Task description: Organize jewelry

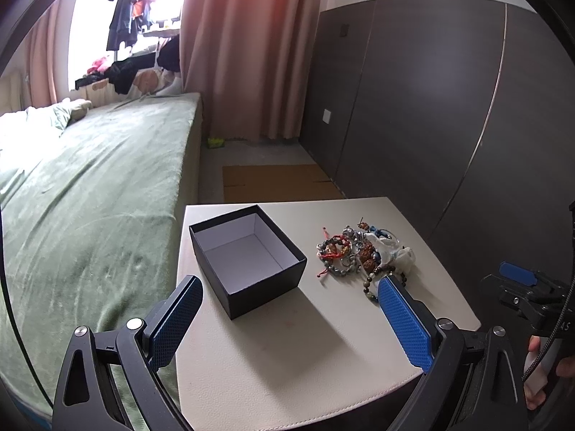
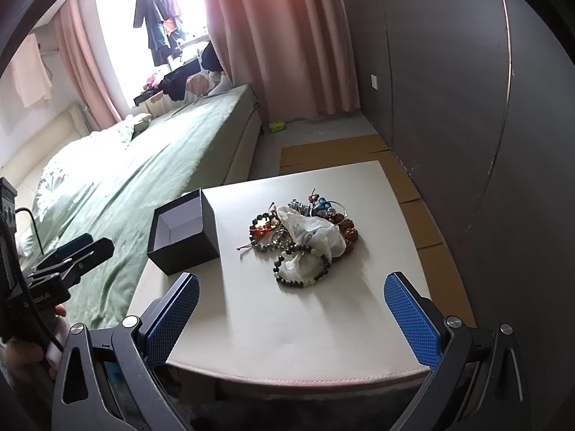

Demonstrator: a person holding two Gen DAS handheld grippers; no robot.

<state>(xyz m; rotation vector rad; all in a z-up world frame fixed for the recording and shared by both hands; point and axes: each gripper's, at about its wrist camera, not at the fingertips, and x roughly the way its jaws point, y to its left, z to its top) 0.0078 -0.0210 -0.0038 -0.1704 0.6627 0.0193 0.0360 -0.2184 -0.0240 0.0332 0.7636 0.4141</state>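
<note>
Both grippers hovered spread wide and empty, left gripper (image 1: 289, 296) over the cream table (image 2: 305, 323), right gripper (image 2: 291, 292) facing the tangled bead bracelets (image 2: 302, 233) beside a square matte-black box (image 1: 248, 258), mouth upward; perhaps plastic wrap among them.

A home bedroom — green-blanketed bed (image 1: 90, 186), pink curtains (image 1: 248, 46), clothes (image 1: 125, 10) hanging at the window.

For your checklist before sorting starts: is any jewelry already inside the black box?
No, the black box shows only its bare white lining, while the jewelry lies heaped beside it.
</note>
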